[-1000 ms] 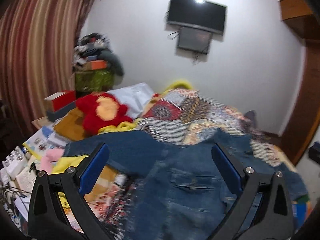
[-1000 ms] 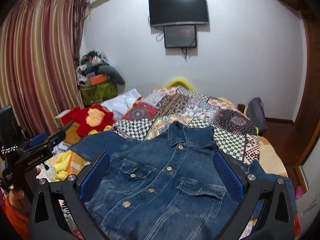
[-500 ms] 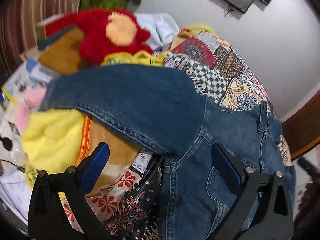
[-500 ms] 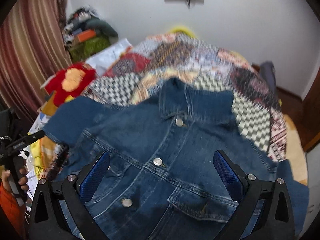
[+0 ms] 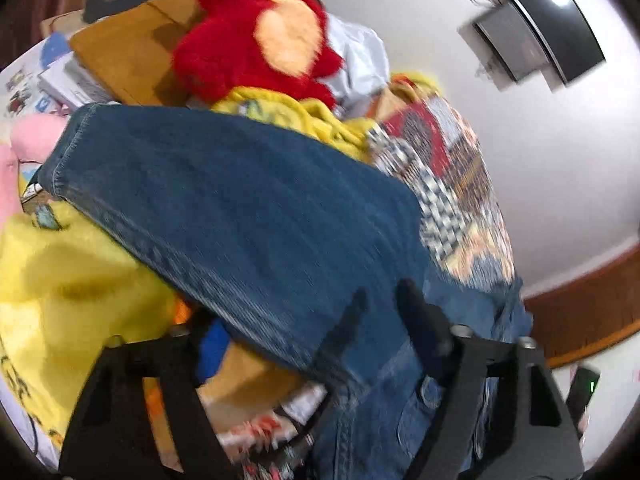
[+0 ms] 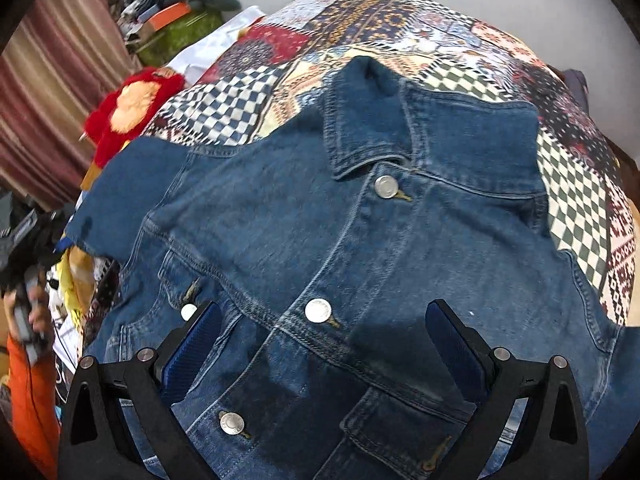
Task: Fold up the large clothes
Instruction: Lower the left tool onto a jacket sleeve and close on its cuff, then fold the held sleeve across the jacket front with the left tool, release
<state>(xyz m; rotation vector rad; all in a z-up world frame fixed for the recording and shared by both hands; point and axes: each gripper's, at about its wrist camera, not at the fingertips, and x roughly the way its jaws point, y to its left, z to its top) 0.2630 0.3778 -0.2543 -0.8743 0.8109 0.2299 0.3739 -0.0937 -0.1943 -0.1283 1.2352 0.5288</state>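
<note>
- Denim, mid-blue and heavy: the denim jacket [image 6: 360, 240] lies face up on the patchwork bedspread [image 6: 400, 20], buttoned, its collar [image 6: 400, 120] at the far end and its hem toward me.
- The relation that matters is the sleeve [image 5: 240, 200] on my left side. Its long axis runs away from my left gripper [image 5: 312, 312], up and to the left in that view. The cuff [image 5: 60, 160] is at the far end, and the armpit is right at my fingertips.
- The sleeve sticks out sideways off the body of the jacket, over a yellow blanket [image 5: 60, 280] and below the red plush toy [image 5: 248, 40]. I judge it has to come in across the chest first.
- My left hand is plainly the nearer one for that. Its jaws have just been closing and now stand about half apart, with the lower edge of the sleeve between them. The view is blurred, but the gap looks far too wide for the pads to be pinching the cloth.
- My right gripper [image 6: 324, 308] hangs over the button placket [image 6: 318, 312], pointing steeply down. Its jaws are spread wide and hold nothing, with one blue pad [image 6: 192, 344] by a chest pocket and the other over the opposite panel.
- The cloth looks stiff, with thick seams, silver buttons and a flat collar, and there are few wrinkles. I expect it to fold in slabs, not to drape.
- The far sleeve, on my right, runs off the edge of the view, so I cannot tell how it lies.
</note>
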